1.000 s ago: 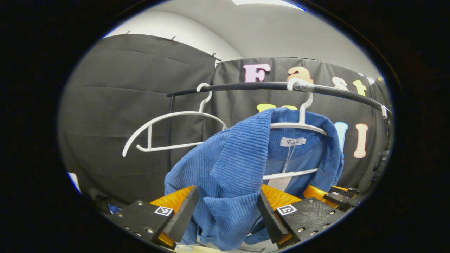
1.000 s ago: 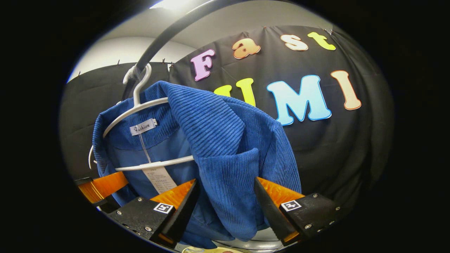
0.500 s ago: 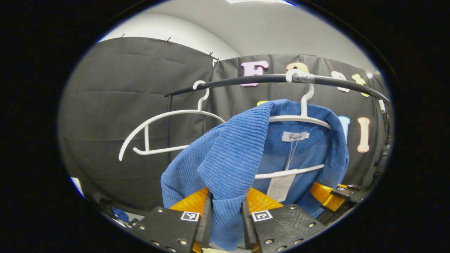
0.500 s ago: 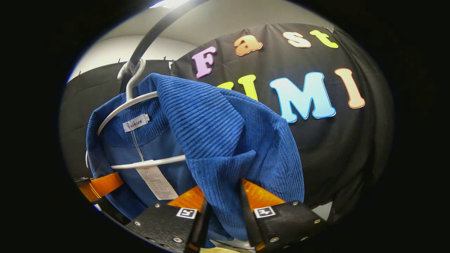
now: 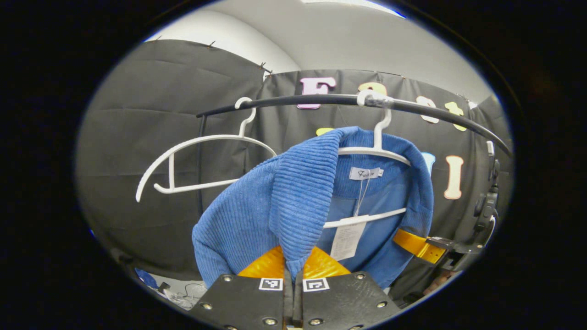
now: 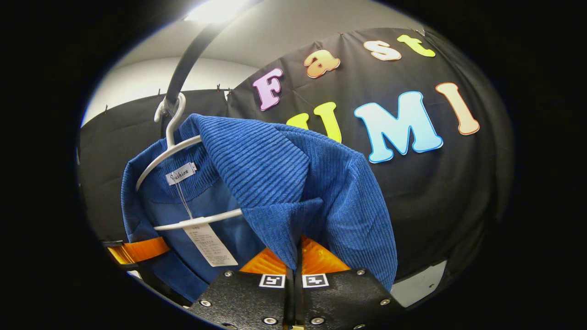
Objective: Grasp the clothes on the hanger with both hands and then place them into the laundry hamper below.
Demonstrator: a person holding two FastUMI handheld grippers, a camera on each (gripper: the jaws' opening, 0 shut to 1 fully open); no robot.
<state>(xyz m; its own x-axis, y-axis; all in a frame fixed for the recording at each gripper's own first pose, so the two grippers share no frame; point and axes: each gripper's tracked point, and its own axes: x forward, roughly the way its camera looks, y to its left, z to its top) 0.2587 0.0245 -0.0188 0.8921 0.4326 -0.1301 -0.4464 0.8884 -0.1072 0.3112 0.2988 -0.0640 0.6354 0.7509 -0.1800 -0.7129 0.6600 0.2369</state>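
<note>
I am pinching the blue jacket (image 5: pixel 247 220) with both grippers — my left gripper (image 5: pixel 292 268) clamping one lapel, my right gripper (image 6: pixel 297 256) the other. The jacket is hanging on a white hanger (image 5: pixel 373 149) hooked over the black rail (image 5: pixel 284 101).

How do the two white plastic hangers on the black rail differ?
The left white plastic hanger hangs bare; the right white plastic hanger carries the blue corduroy jacket. The bare one shows its whole outline; the jacket's collar hides one shoulder of the other. Both hook over the black rail.
</note>
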